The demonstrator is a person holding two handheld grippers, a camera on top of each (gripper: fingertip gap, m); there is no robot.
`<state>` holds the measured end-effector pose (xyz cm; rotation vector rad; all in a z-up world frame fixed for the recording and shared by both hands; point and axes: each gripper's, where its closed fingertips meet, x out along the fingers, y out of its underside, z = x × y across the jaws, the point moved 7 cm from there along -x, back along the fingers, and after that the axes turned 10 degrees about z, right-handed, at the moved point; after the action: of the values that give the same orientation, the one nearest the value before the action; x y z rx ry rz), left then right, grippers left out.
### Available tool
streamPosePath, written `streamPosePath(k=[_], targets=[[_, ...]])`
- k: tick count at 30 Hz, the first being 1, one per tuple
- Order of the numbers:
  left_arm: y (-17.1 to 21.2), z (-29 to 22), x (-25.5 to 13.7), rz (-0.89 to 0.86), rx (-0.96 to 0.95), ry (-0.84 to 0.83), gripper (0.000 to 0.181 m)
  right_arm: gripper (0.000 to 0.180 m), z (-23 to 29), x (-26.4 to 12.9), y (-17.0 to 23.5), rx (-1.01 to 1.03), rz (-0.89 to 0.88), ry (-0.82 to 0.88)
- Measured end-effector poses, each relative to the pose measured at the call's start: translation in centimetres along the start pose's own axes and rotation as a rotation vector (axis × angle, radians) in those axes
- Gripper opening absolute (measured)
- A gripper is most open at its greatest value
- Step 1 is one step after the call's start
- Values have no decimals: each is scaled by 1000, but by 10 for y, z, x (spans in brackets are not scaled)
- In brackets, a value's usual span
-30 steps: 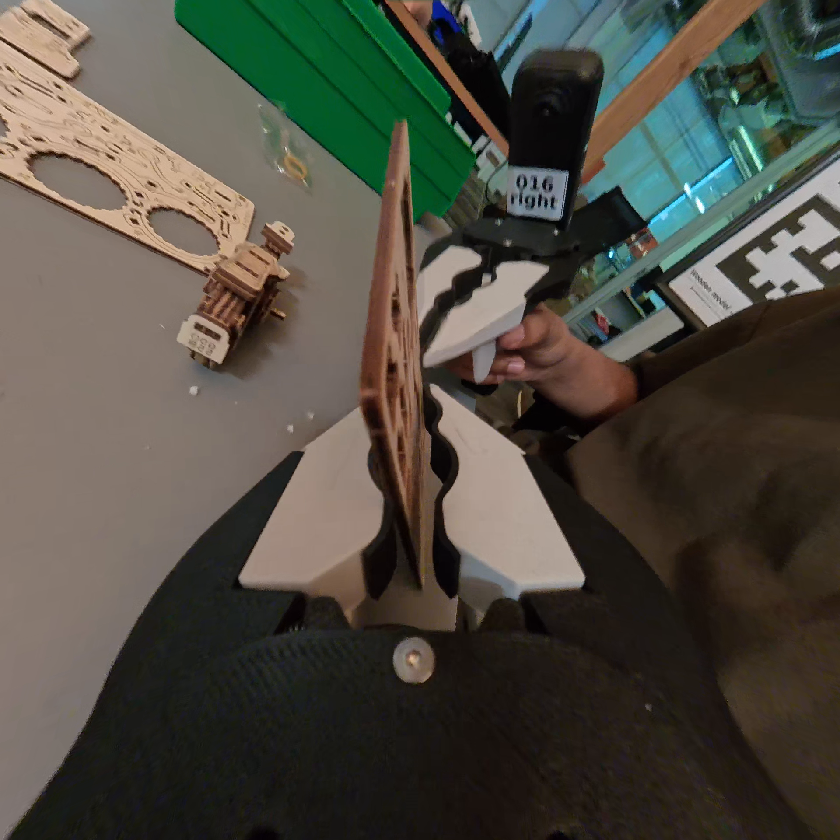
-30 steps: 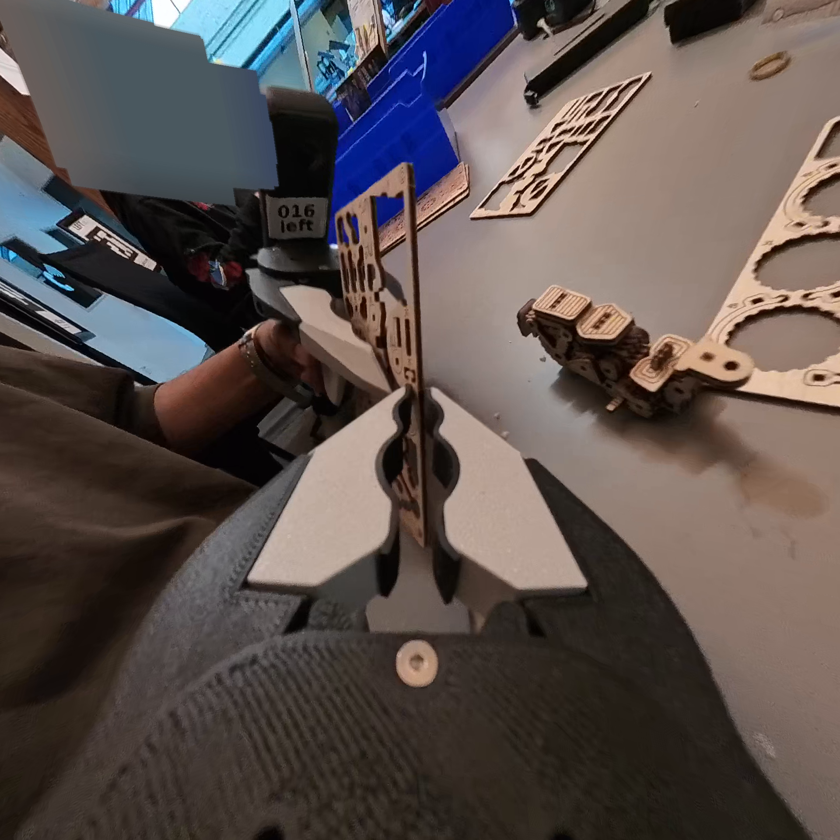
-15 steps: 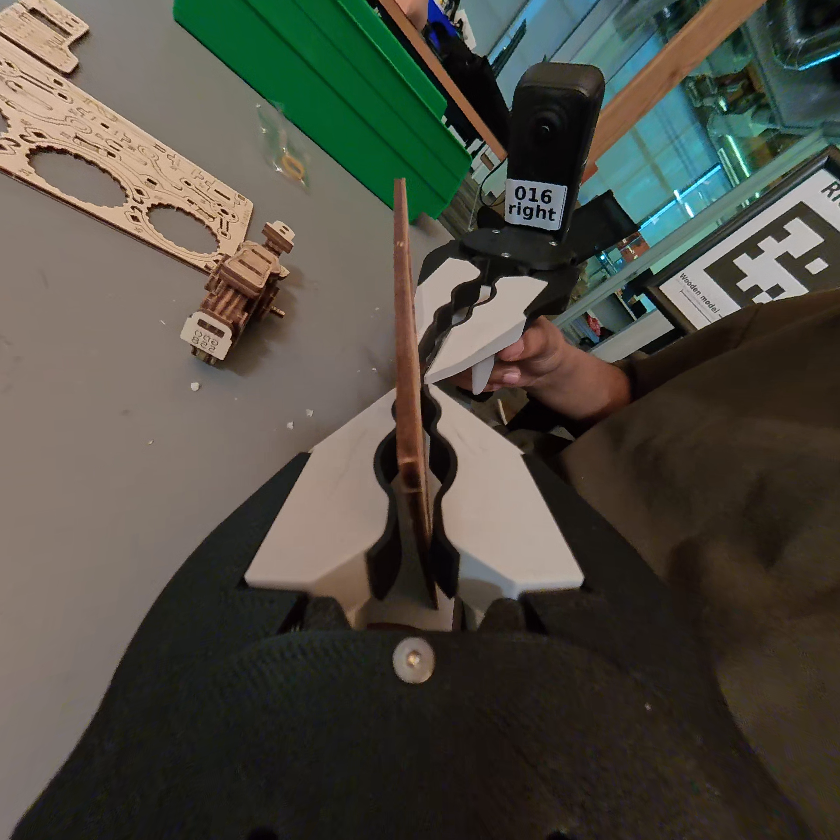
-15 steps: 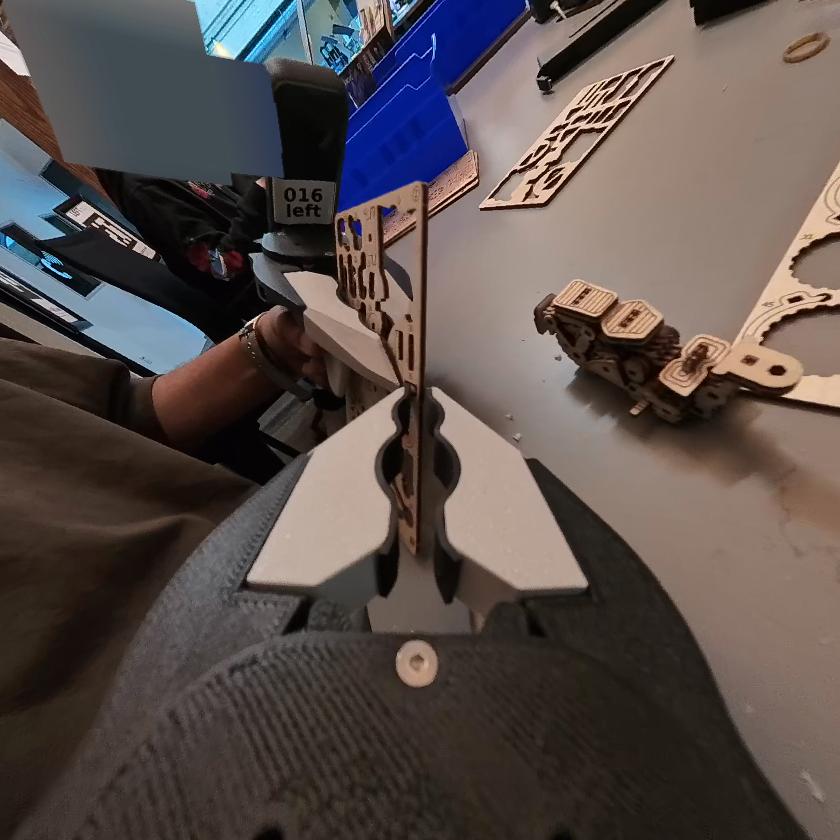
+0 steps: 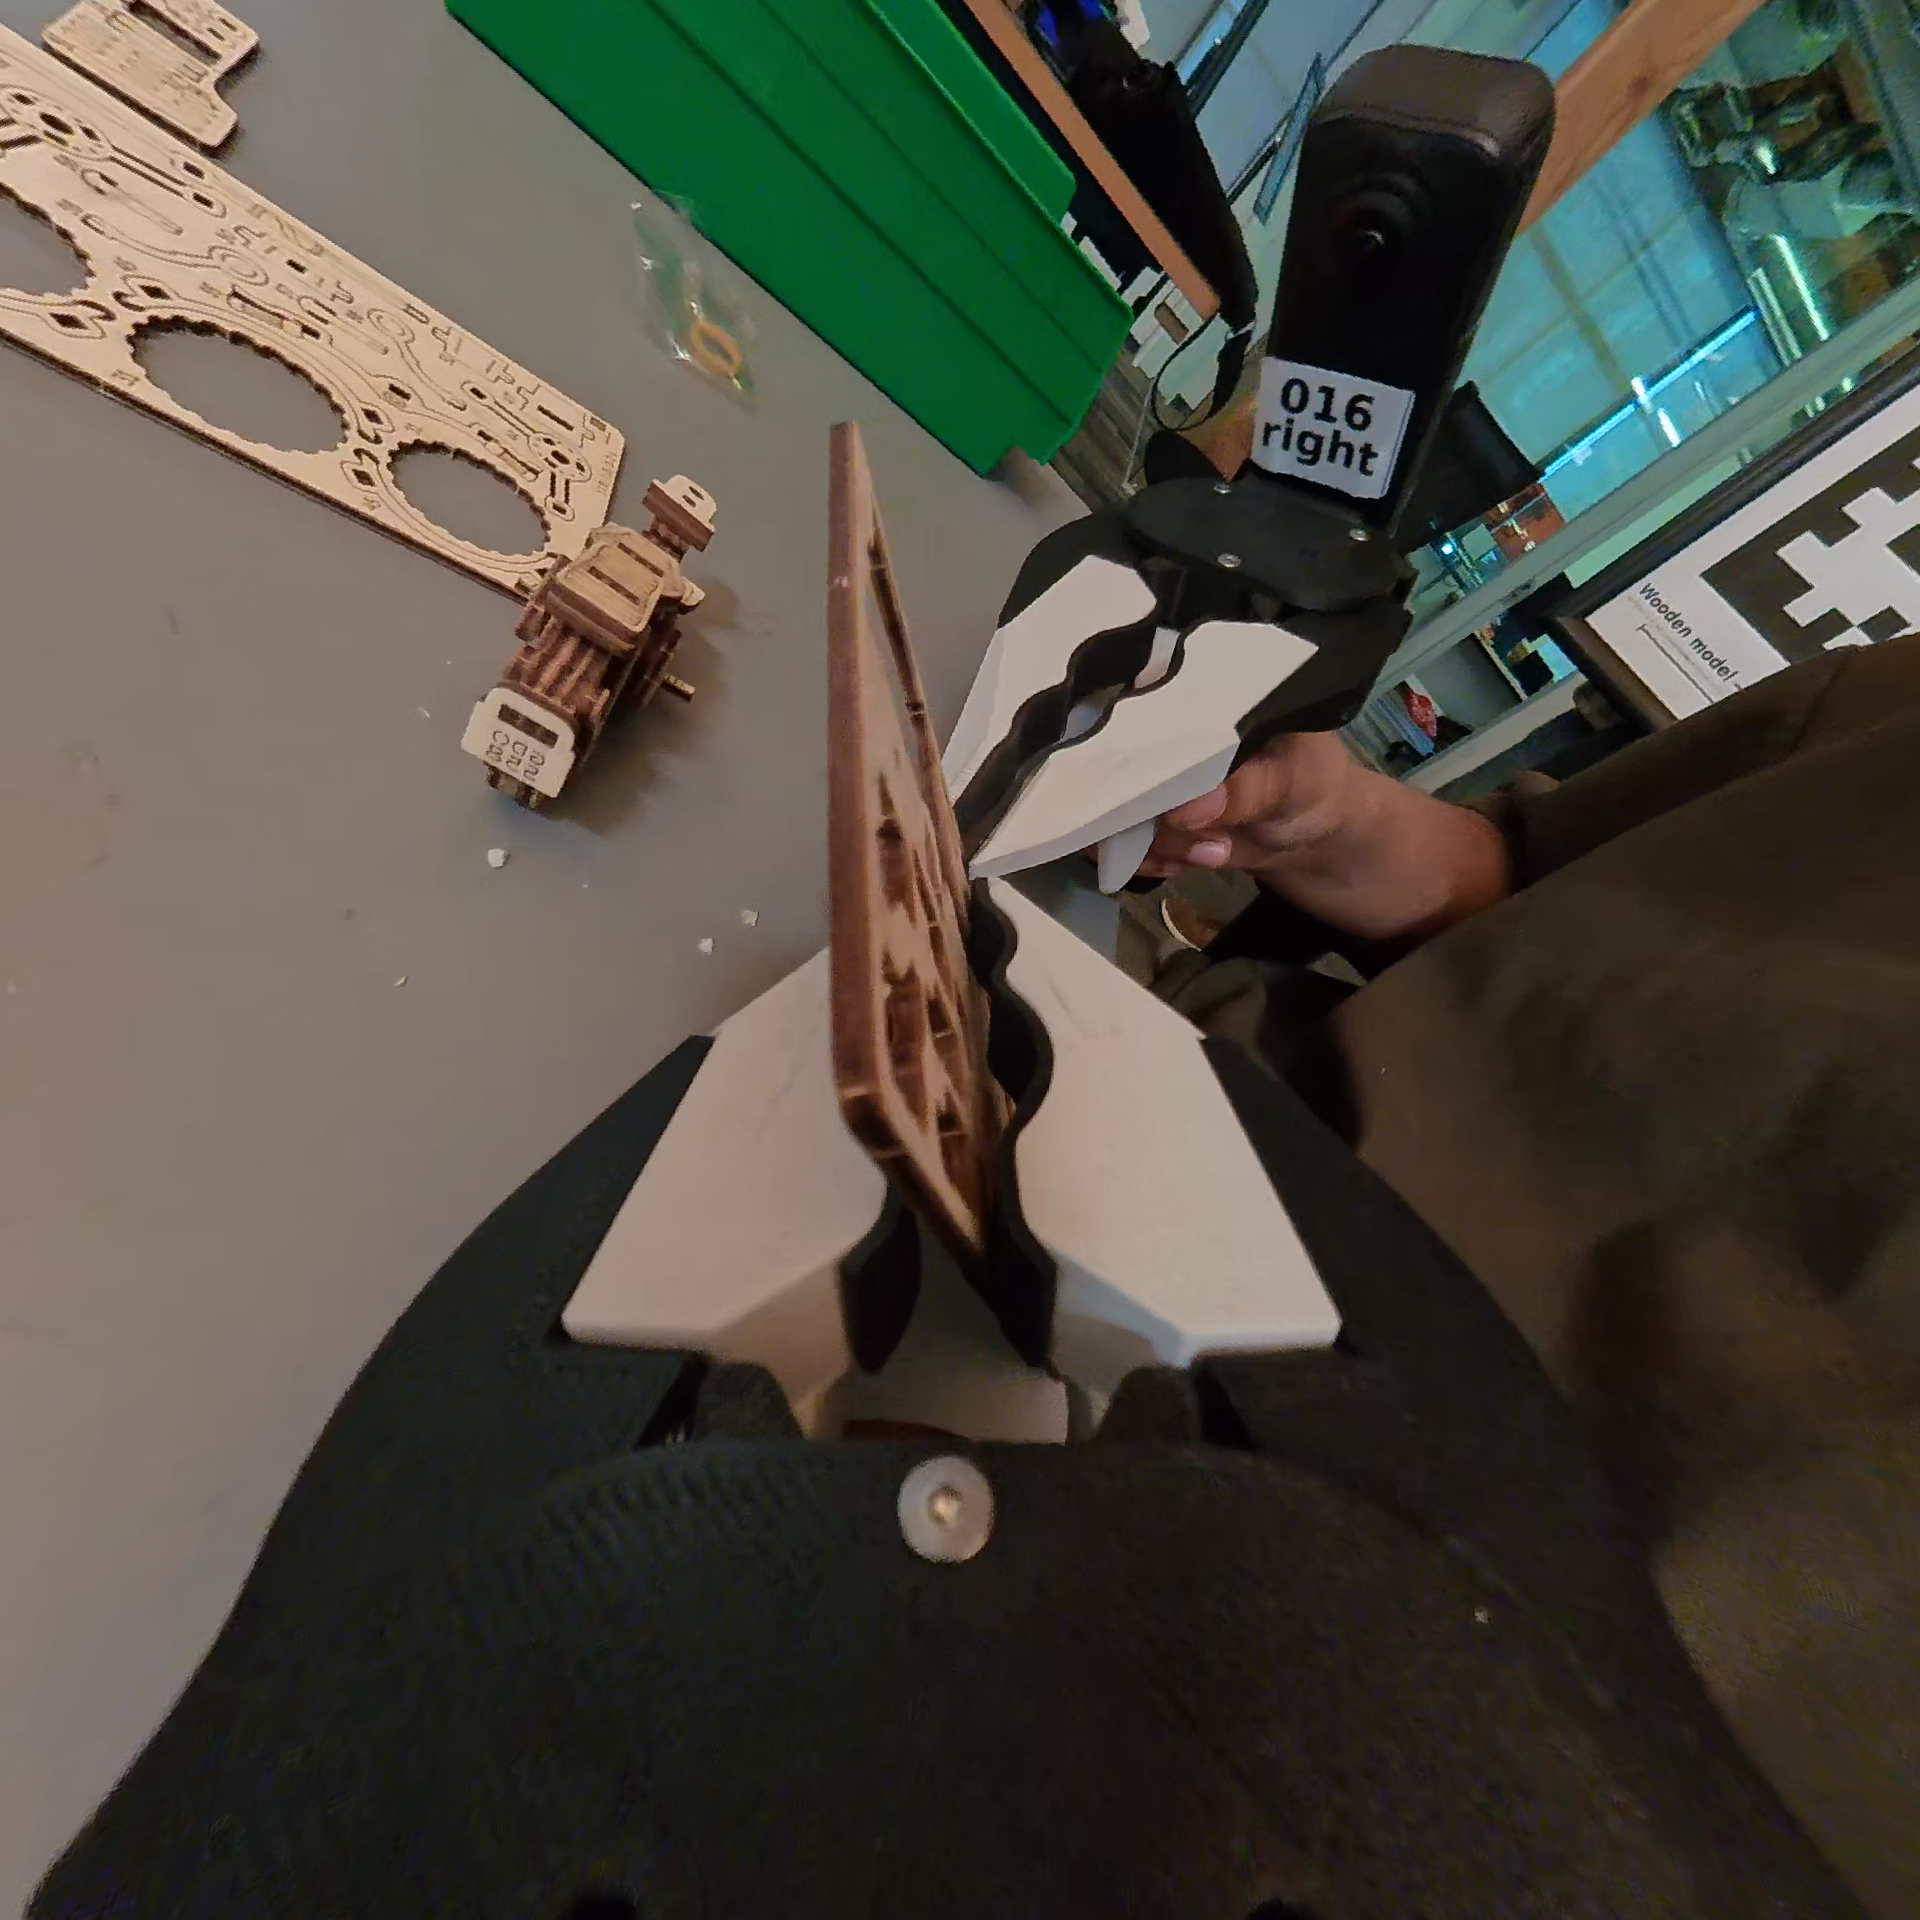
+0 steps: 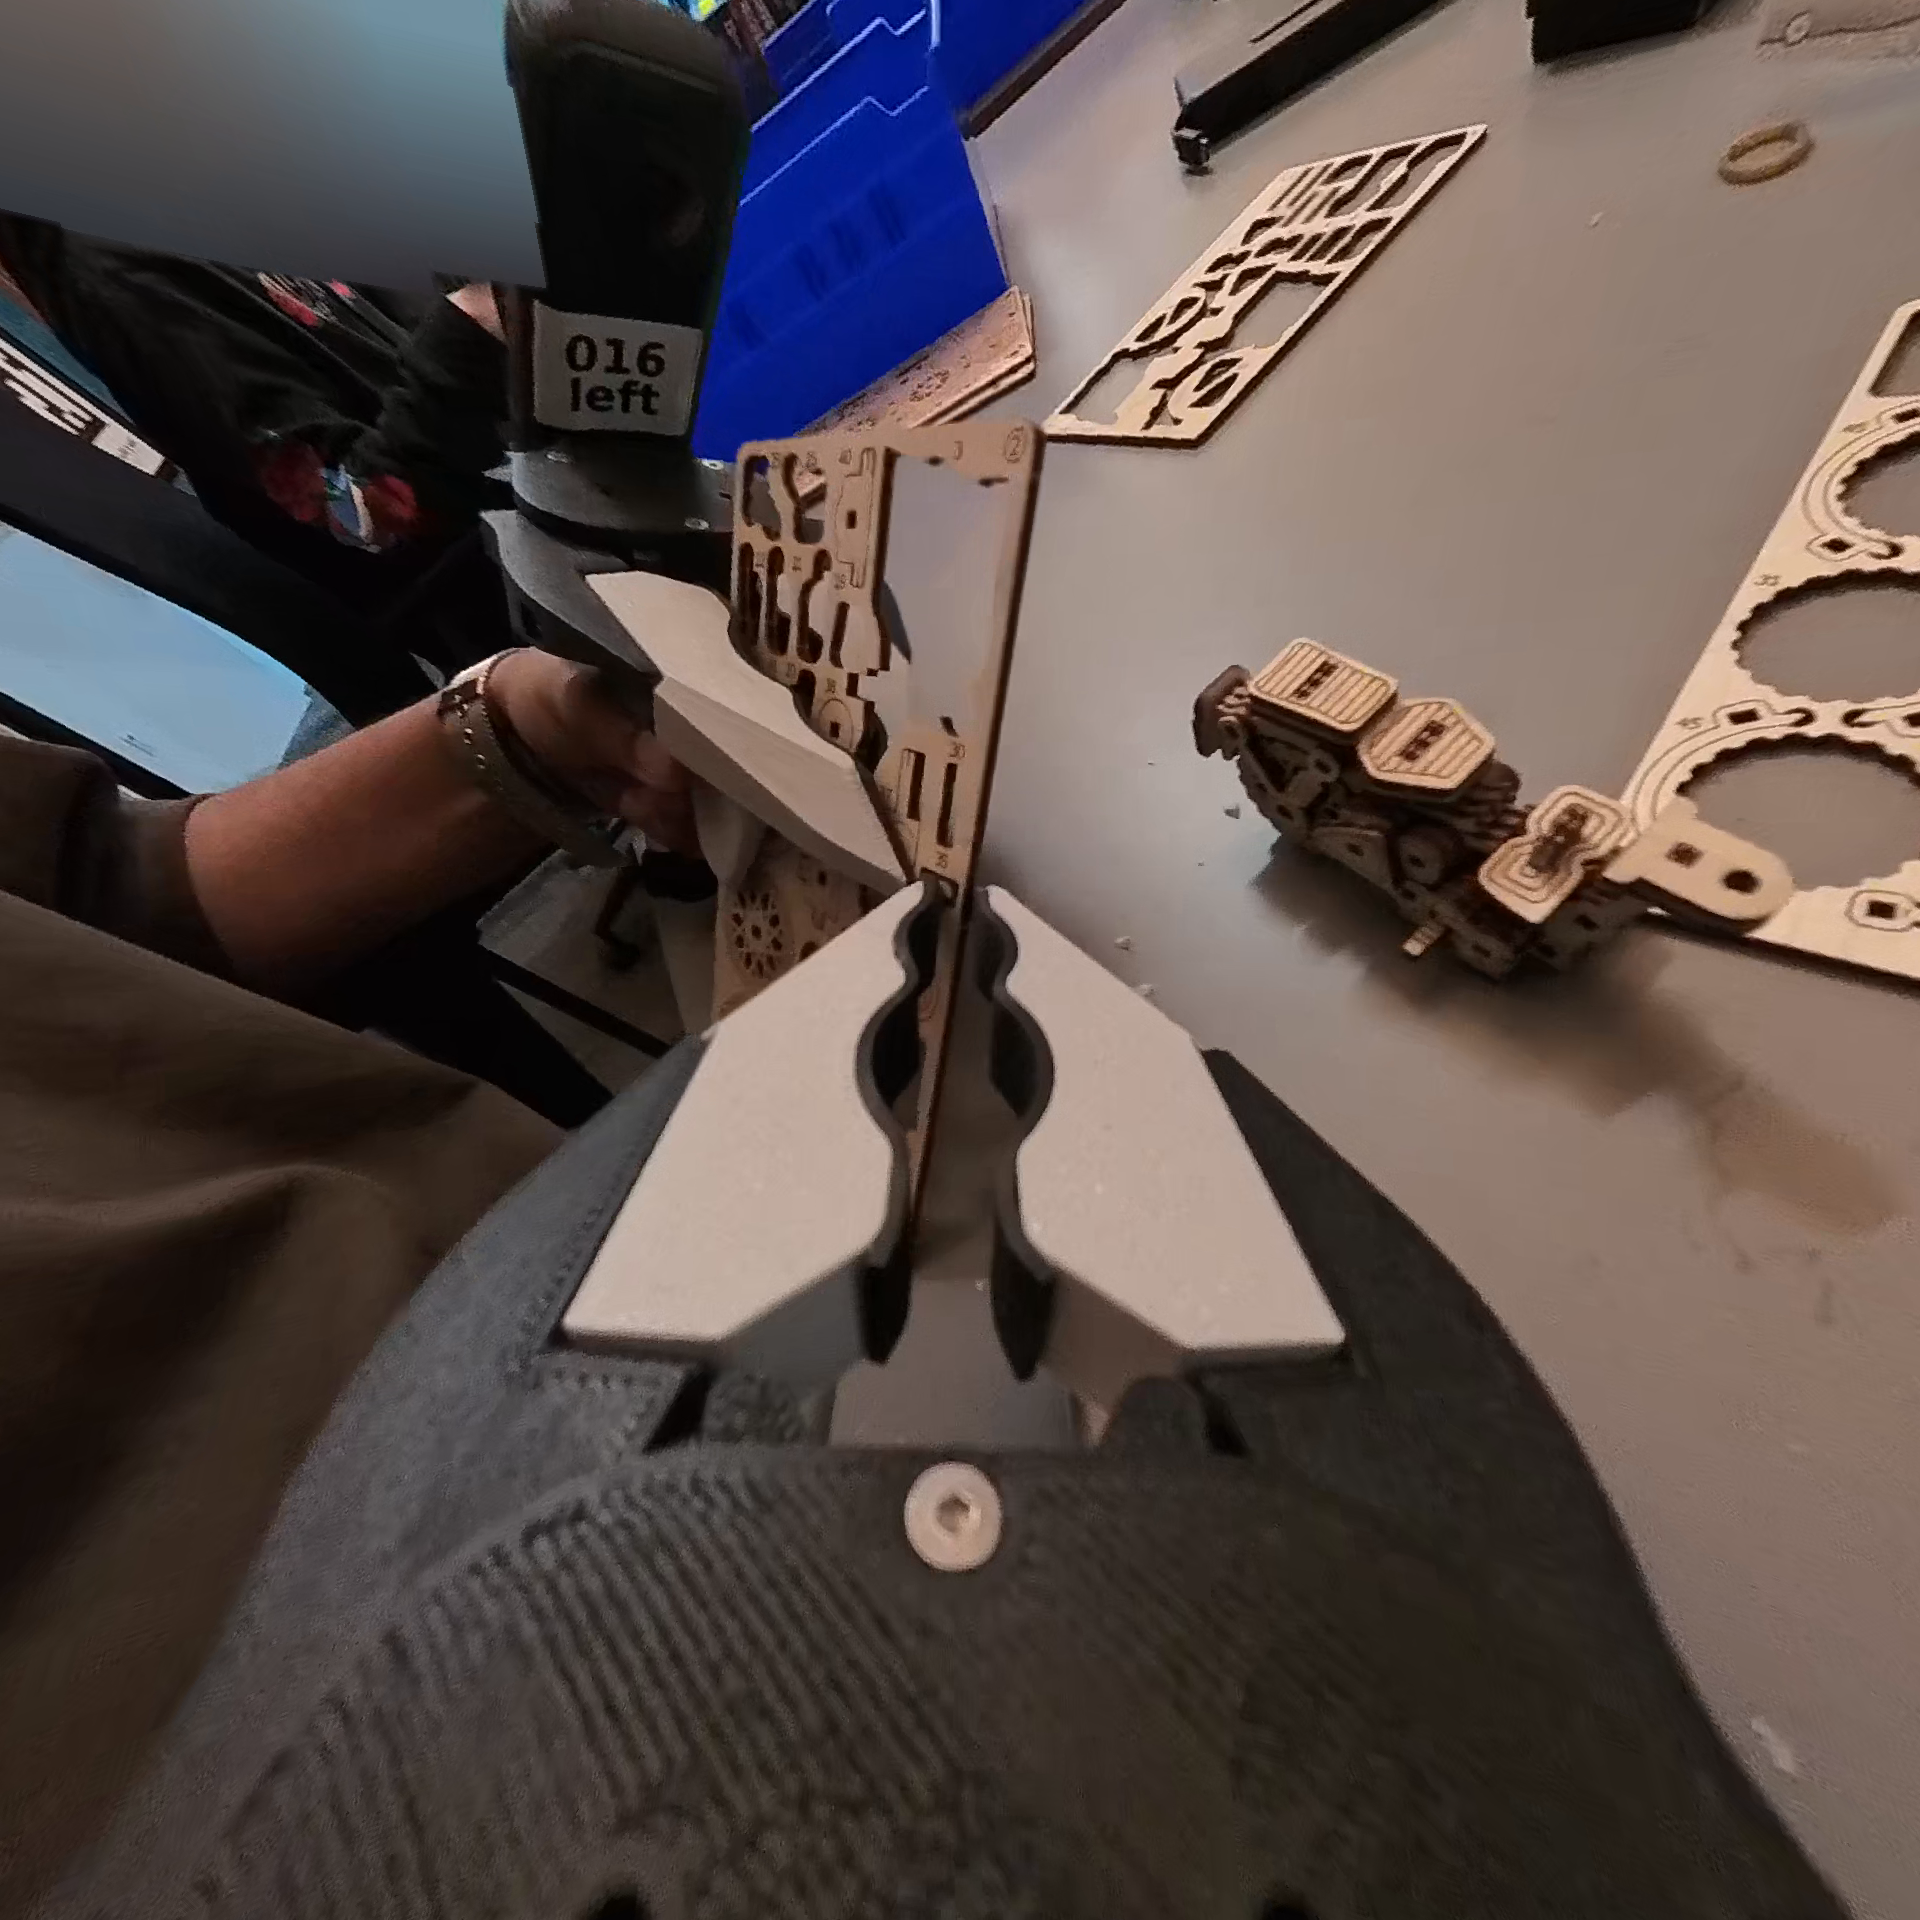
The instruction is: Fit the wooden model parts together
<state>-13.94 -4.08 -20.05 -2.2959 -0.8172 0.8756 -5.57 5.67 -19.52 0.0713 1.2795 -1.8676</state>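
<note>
A thin laser-cut wooden parts sheet [image 5: 883, 831] stands on edge above the grey table [image 5: 208, 1039]. My left gripper [image 5: 914, 935] is shut on its near end. My right gripper [image 5: 982, 842] comes from the opposite side, its tips on the same sheet. In the right wrist view the sheet [image 6: 928, 774] runs between my right gripper [image 6: 956, 894], which is shut on it; one left finger [image 6: 748, 748] lies against its far face. A small assembled wooden model [image 5: 592, 665] sits on the table, also in the right wrist view [image 6: 1403, 821].
A large wooden sheet with round cut-outs [image 5: 312, 343] lies beside the model, also in the right view [image 6: 1818, 675]. Green bins [image 5: 831, 187] stand behind. Blue bins [image 6: 852, 239], another cut-out sheet [image 6: 1268, 291], a ring [image 6: 1766, 151] and a black bar [image 6: 1299, 62] lie farther off. Less than 4 cm separates the two grippers' tips.
The sheet has twisted between the two grippers: edge-on before, it now shows more of its face in both views. Both grippers stay shut on it. The model has not moved.
</note>
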Motion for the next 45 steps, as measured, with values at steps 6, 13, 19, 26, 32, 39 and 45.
streamPosePath(k=[6,13,19,26,32,39,45], targets=[[0,2,-1,8,8,-21,3,4,2,3,-1,-19,19,67],[0,2,-1,15,23,-31,3,4,3,4,-1,12,23,87],[0,3,-1,20,36,-40,4,4,4,4,-1,24,22,108],[1,1,-3,16,36,-31,4,5,6,4,0,-22,-9,105],[1,1,-4,17,44,-21,3,13,-1,3,6,66,7,5],[1,1,-3,17,46,-21,3,4,-3,4,5,118,10,-88],[1,4,-3,24,33,-27,4,4,-4,5,4,94,41,-58]])
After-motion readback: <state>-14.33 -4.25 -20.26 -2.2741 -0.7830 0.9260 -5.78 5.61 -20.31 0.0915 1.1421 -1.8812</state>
